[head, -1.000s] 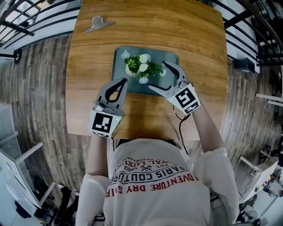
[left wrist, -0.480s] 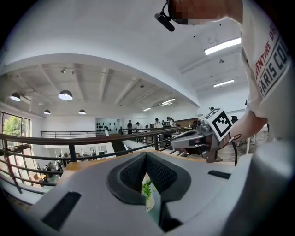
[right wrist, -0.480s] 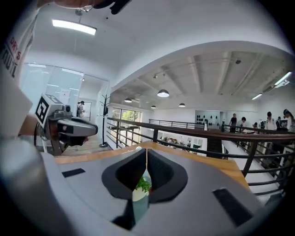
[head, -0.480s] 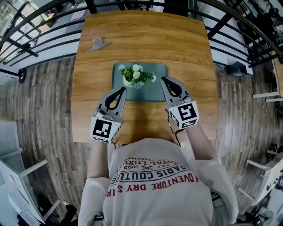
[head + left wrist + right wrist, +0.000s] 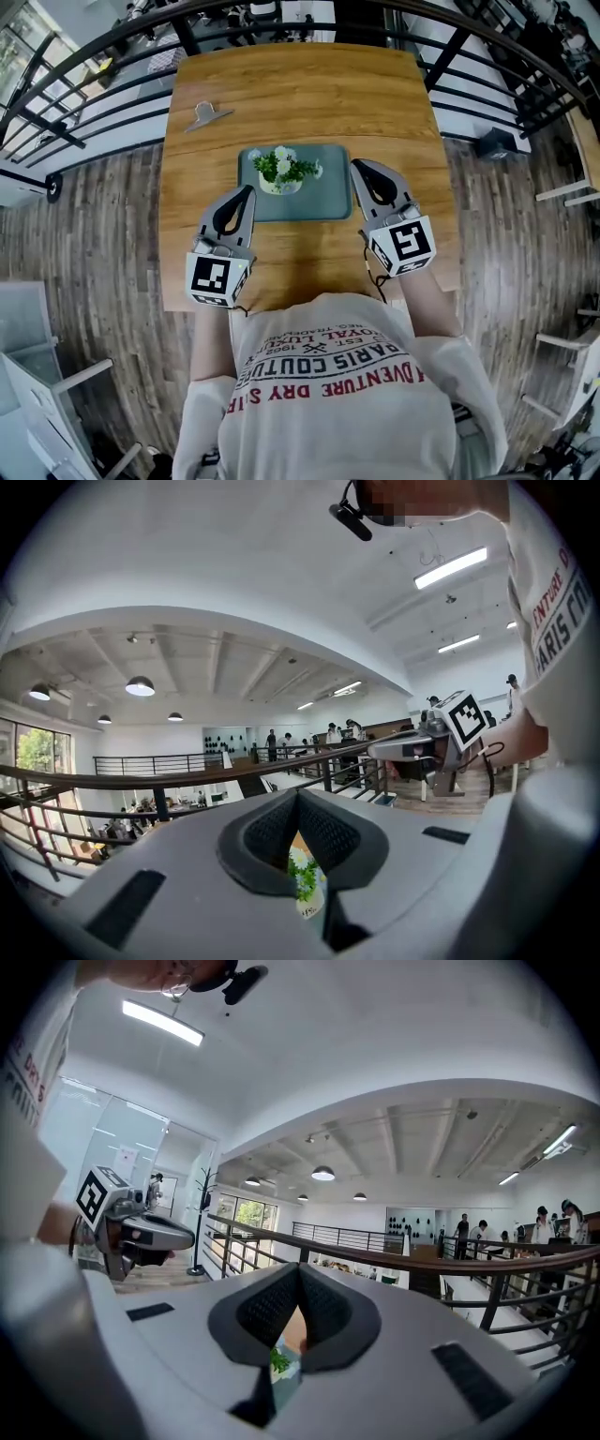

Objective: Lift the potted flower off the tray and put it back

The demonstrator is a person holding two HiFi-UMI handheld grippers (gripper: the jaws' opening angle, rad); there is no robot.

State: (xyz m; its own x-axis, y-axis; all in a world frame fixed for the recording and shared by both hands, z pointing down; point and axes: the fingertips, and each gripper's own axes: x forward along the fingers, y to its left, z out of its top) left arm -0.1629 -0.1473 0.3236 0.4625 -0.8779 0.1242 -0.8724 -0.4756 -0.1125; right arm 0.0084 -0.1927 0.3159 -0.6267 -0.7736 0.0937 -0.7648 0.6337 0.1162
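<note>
White potted flower (image 5: 284, 172) untouched; left tool (image 5: 247, 191) clenched, right tool (image 5: 357, 166) just clenched, both empty.

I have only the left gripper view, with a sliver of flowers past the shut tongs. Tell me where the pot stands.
Observer: In the head view the potted flower stands upright on the tray, in its left half.
Operator: Now report the right tongs.
Observer: The right gripper has just been closing. In its own view the tongs meet with nothing between them.
</note>
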